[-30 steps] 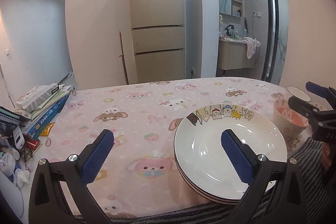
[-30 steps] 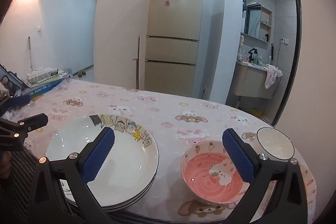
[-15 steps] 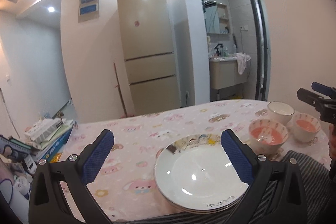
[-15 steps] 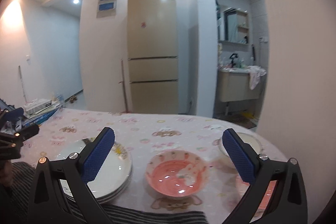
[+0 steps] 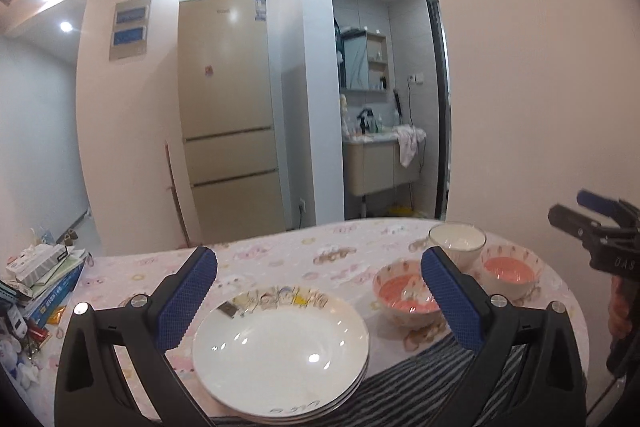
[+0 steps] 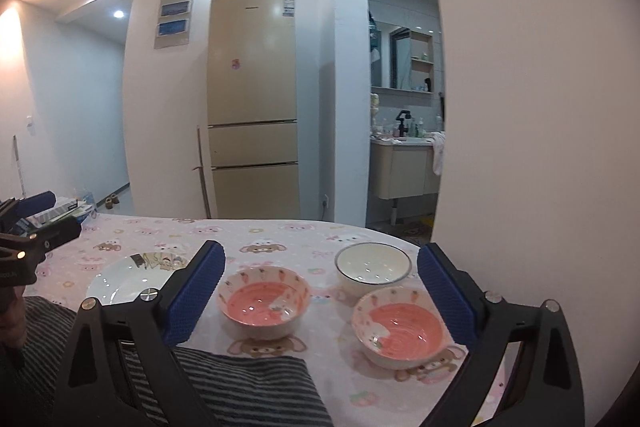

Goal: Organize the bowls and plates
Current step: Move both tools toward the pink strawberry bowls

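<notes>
A stack of white plates with a cartoon rim sits near the table's front edge, also low at the left as the plates in the right wrist view. Two pink-lined bowls and a white bowl stand apart to the right of them. My left gripper hovers open above the plates and holds nothing. My right gripper hangs wide above the bowls. Its jaws are closing with nothing between them.
A pink cartoon tablecloth covers the table. A grey striped cloth lies along the near edge. Books and boxes pile up at the far left. A beige fridge and a washroom doorway stand beyond the table.
Both grippers have drawn back from the table and risen, so plates and bowls look smaller and lower. All three bowls now show in the left wrist view. Nothing was picked up.
</notes>
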